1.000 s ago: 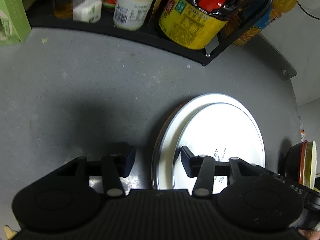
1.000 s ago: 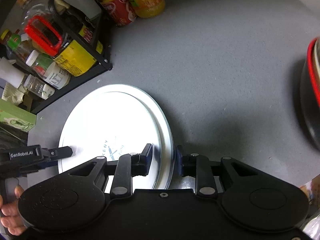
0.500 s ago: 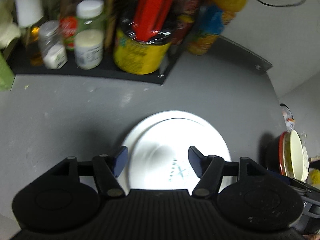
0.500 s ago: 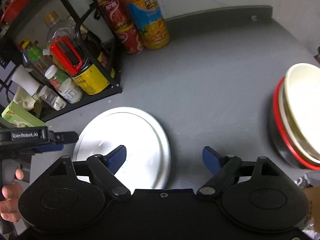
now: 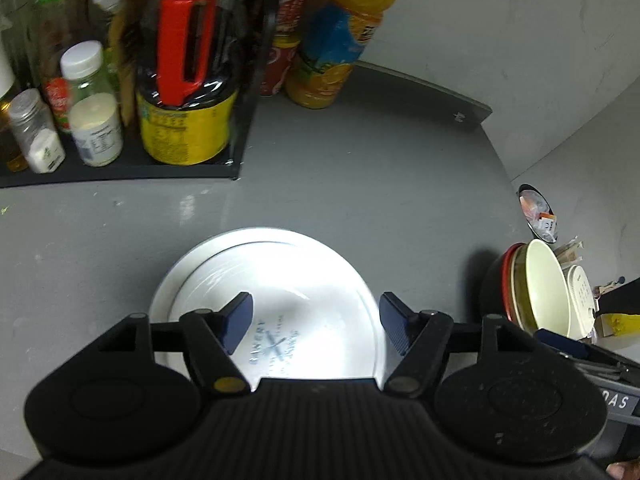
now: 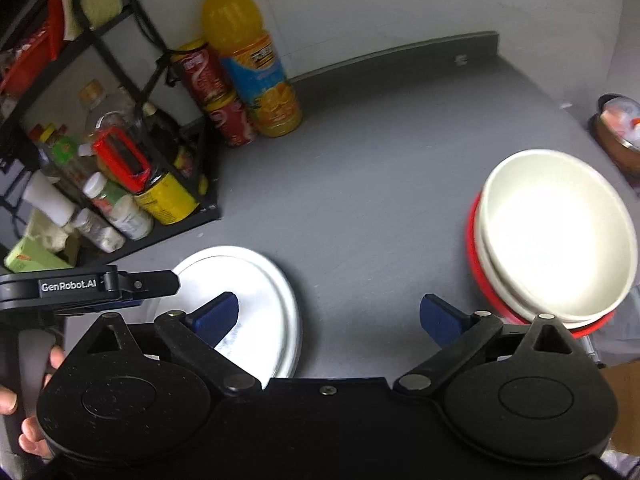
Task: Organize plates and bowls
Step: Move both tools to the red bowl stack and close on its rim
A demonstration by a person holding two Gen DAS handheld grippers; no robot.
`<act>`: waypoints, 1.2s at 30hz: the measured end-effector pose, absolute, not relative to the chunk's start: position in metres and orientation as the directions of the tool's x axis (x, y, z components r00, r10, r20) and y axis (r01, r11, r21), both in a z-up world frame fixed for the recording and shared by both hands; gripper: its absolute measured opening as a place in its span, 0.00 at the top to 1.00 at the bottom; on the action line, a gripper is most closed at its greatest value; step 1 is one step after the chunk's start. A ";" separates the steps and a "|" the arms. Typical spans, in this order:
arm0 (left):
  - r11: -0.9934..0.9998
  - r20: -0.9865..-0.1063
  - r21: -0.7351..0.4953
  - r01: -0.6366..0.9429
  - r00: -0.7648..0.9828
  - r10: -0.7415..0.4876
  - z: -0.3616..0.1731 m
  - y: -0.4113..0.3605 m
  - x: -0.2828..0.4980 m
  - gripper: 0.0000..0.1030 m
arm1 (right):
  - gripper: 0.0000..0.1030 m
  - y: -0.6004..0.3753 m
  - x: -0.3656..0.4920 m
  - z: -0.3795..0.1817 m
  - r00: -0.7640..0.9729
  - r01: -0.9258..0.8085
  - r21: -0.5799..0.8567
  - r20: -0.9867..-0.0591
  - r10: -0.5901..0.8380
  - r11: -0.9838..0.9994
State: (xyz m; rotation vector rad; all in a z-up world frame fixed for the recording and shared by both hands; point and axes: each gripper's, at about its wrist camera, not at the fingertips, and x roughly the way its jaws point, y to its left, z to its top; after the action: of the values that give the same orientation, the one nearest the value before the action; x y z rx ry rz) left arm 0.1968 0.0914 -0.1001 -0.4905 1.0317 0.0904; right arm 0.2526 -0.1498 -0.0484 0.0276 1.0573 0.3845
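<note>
Lying below left claw [image 5: 316,322] (nothing gripped): stacked plates [image 5: 280,268].

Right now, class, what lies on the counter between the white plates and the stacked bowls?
Nothing: in the right wrist view, bare grey counter separates the plates from the bowls.

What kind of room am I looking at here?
Most likely a home kitchen: a grey counter holds stacked plates and bowls, with a rack of seasoning jars beside an orange drink bottle and red cans.
</note>
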 end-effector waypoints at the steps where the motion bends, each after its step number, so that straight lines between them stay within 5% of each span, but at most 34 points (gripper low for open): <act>1: 0.890 -0.840 -0.344 -0.300 0.521 -0.148 -0.098 0.089 0.198 0.34 | 0.05 -0.149 0.252 -0.045 0.427 -0.292 0.192 -0.850 0.308 0.937; 14: 0.930 -0.855 -0.282 -0.236 0.502 -0.132 -0.089 0.047 0.238 0.34 | 0.05 -0.188 0.246 -0.031 0.504 -0.265 0.156 -0.819 0.275 0.952; 24: 0.922 -0.856 -0.349 -0.168 0.457 -0.241 -0.096 -0.028 0.289 0.34 | 0.05 -0.272 0.263 -0.065 0.512 -0.056 0.184 -0.838 0.186 0.981; 36: 0.921 -0.873 -0.360 -0.148 0.401 -0.277 -0.119 -0.100 0.329 0.34 | 0.05 -0.319 0.289 -0.085 0.506 -0.024 0.177 -0.847 0.165 0.984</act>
State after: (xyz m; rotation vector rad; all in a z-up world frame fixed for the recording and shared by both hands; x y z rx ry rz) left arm 0.3290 -0.0995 -0.1189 -0.4157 1.1645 -0.0847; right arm 0.2895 -0.3194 -0.0850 0.1489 1.0354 0.1144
